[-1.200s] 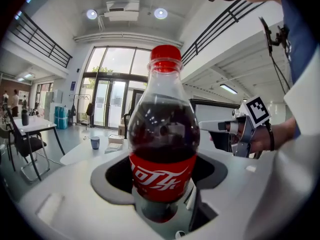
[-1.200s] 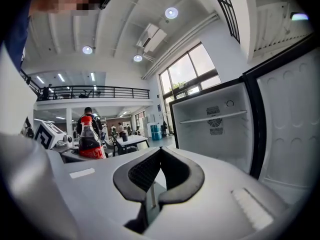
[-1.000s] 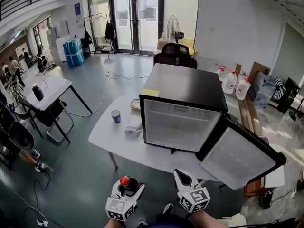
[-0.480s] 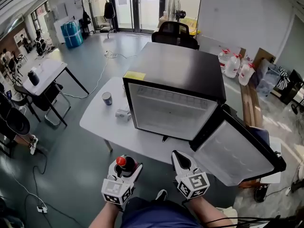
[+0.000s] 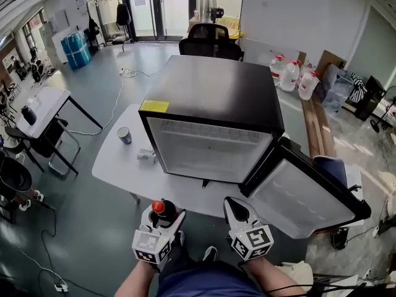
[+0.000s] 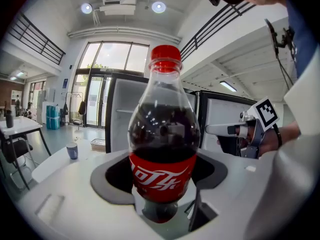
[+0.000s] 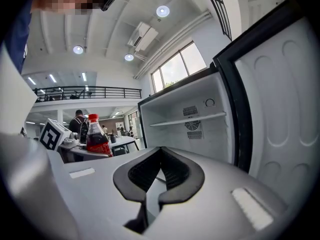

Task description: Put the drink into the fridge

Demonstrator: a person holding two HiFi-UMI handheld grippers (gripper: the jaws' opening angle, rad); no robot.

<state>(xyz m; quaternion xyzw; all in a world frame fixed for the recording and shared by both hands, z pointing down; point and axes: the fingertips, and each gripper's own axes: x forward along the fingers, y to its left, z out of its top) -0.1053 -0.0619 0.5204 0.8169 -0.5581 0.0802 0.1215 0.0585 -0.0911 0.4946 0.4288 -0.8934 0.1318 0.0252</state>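
The left gripper [image 5: 164,216] has its jaws clamped on the drink bottle [image 6: 164,149]. The jaws squeeze it low down, under the red label. The bottle stands straight up. It has a red cap and dark drink inside. It is up in the air, not in the fridge, just off the near edge of the tabletop [image 5: 117,166]. The right gripper [image 5: 234,208] is beside the left one, at its 3 o'clock. Its jaws are together and nothing is between them. The two grippers do not touch. The fridge [image 5: 210,98] sits on the tabletop at 12 o'clock from the grippers. It is black on top and white inside. In the right gripper view you can see a white shelf [image 7: 187,119] in there and a small round vent at the back. The fridge door [image 5: 303,197] is wide open. It swings out to about 2 o'clock from the grippers, and its white inside faces up. A small blue cup [image 5: 124,135] stands on the tabletop at the fridge's 9 o'clock, a little apart from it. A black chair [image 5: 207,39] is behind the fridge at 12 o'clock.
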